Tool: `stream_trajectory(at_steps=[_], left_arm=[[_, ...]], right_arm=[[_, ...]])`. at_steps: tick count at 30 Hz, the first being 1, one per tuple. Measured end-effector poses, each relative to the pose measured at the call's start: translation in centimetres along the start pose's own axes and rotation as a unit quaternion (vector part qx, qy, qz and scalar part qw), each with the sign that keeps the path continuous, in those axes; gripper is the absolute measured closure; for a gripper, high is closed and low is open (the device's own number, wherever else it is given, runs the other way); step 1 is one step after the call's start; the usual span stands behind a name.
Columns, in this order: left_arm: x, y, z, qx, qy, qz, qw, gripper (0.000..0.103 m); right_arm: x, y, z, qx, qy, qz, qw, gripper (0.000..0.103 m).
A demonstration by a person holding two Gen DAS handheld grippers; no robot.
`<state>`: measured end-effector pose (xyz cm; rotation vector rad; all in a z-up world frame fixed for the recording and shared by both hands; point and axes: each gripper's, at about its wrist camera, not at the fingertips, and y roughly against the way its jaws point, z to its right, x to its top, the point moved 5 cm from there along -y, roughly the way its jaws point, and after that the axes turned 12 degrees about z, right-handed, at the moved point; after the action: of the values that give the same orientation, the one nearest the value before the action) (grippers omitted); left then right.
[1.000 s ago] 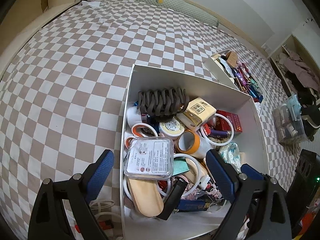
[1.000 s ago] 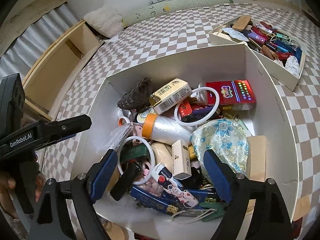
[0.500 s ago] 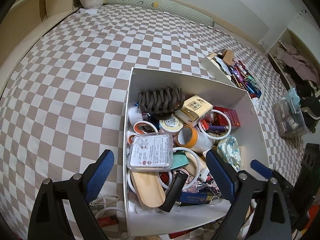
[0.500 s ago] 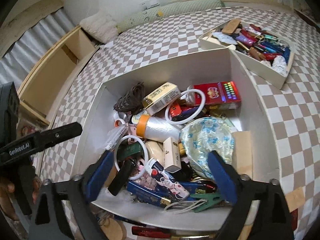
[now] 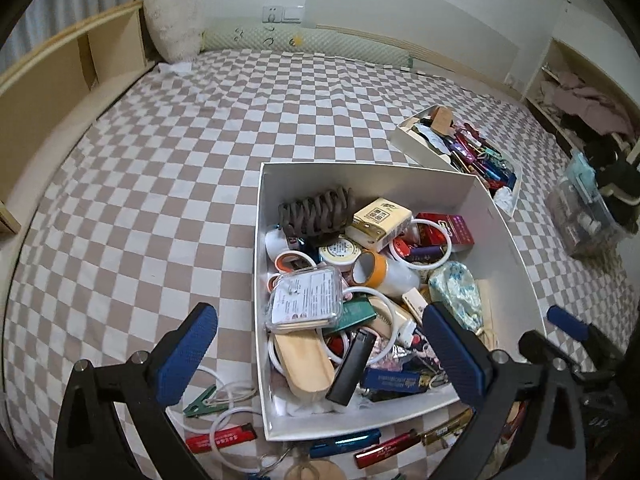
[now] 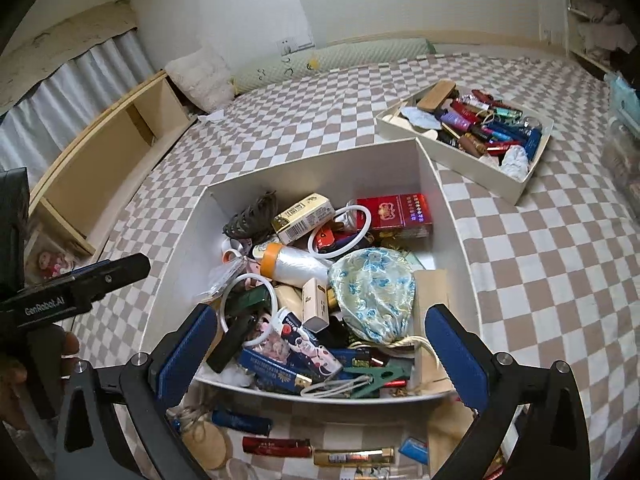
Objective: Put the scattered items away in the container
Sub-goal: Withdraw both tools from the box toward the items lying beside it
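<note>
Left wrist view: left gripper (image 5: 320,350) spread wide, nothing between the pads, hanging over the near end of the white box (image 5: 260,280). Same on the right wrist view: right gripper (image 6: 322,346) wide open, empty, above the box's near wall.

Box already heaped: hair claw (image 5: 316,212), tape roll (image 5: 370,270), red pack (image 6: 394,210), floral pouch (image 6: 372,292), white rings. Scattered items left on the checked bedspread (image 5: 160,160), just outside the near wall: green clip (image 5: 198,398) and white ring (image 5: 228,430) beside the left finger, red lighter (image 5: 222,436), blue lighter (image 6: 240,420), red tube (image 6: 276,446), gold tube (image 6: 352,457).

Handling, as a guess: all light. Lighters and tubes hard, smooth, likely to roll or slip on soft bedding; best pinched across the middle of the barrel. Ring thin and stiff; best taken by one arc of the hoop. Clip best taken flat across its body.

Writing: "GenRobot.AI" legible on the other gripper's arm (image 6: 44,304) in the right wrist view. Print on packs and lighters too small to read.

Second tray (image 6: 520,184) farther back, also full.
</note>
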<state>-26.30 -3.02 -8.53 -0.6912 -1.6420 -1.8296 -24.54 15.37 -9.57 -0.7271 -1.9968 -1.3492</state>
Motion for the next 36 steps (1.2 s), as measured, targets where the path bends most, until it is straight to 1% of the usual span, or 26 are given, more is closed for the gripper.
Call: stream_trajectory(at_steps=[4,9,14,21,28,36], left_arm=[[-0.4,1.1,0.7,-0.002,-0.013,0.008,0.9999,0.0],[-1.0,2.2,1.5,0.004,-0.033,0.017,0.9993,0.0],[-1.5,3.9,2.4,-0.01,-0.037,0.029,0.9989,0.0],[-2.7,6.2,4.4,-0.026,-0.066,0.051,0.9961,0.0],[-4.9,7.3,6.2,-0.057,-0.062,0.042,0.9955,0.0],[-7.2,8.0,6.8,-0.065,-0.07,0.041,0.9946,0.0]], right_arm=[[0.0,1.5,-0.2,-0.002,0.011,0.014,1.0,0.0],[-0.1,3.0,-0.5,-0.006,0.021,0.026,0.999,0.0],[-0.2,4.4,-0.9,-0.005,0.026,0.037,0.999,0.0],[-0.9,6.1,-0.8,-0.009,0.032,0.05,0.998,0.0],[-2.3,6.9,0.0,-0.011,0.024,0.048,0.998,0.0],[-4.0,8.1,0.8,-0.028,0.041,0.052,0.997,0.0]])
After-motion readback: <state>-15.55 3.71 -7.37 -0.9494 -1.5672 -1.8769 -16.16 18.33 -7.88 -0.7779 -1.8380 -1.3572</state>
